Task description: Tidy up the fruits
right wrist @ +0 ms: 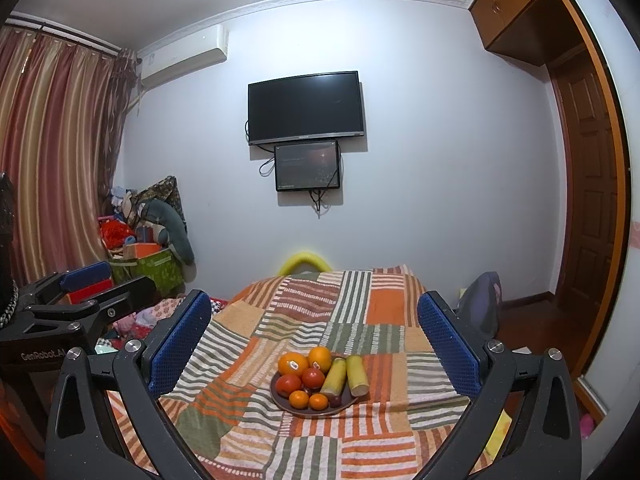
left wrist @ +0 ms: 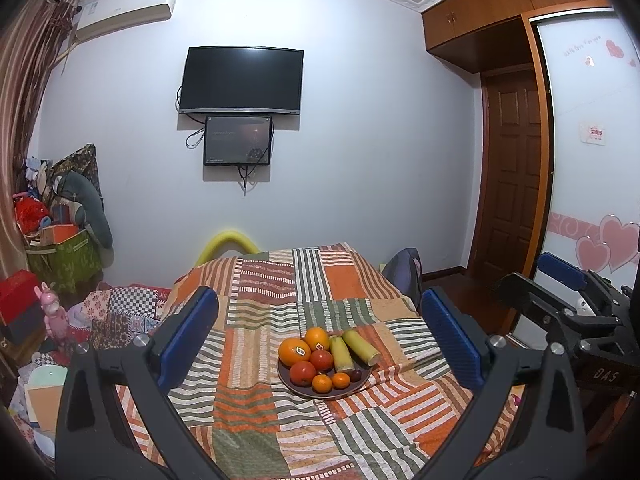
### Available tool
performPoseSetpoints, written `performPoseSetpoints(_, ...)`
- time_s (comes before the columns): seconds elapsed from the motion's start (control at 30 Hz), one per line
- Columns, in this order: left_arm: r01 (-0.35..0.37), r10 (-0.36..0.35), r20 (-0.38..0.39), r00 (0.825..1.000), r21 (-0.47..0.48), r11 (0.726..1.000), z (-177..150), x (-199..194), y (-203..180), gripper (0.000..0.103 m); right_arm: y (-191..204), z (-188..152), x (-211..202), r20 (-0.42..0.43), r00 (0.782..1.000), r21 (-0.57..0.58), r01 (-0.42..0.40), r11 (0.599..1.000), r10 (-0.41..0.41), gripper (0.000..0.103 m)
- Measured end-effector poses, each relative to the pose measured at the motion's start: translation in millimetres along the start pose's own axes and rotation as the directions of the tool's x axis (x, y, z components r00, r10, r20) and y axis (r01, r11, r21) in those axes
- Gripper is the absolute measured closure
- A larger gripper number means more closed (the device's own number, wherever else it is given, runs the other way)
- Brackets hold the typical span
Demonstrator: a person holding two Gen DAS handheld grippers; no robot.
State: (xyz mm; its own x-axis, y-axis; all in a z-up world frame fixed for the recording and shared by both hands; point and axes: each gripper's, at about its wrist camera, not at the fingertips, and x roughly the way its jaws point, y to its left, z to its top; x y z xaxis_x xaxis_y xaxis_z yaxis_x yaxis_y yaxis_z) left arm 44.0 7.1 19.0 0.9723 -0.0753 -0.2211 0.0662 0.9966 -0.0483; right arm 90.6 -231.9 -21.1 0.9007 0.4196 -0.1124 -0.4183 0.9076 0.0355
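A dark round plate sits on the patchwork cloth of the table. It holds two large oranges, two red tomatoes, two small mandarins, two yellow-green cane pieces and a dark plum. My left gripper is open and empty, held above the table in front of the plate. My right gripper is open and empty, beside it to the right; it also shows in the left wrist view.
The striped patchwork cloth covers the table. Boxes, bags and toys pile up at the left. A backpack stands beyond the table's right edge. A TV hangs on the far wall.
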Motion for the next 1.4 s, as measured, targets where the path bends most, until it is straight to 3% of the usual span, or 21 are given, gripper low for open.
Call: performPoseSetpoints(1.4,0.022,-0.022,-0.020,1.000,-0.001,1.000,-2.4,5.7,-3.8,0.000,-0.5,0.7,-0.7,-0.011,1.000,0.002,-0.001,1.000,0.001,0.000)
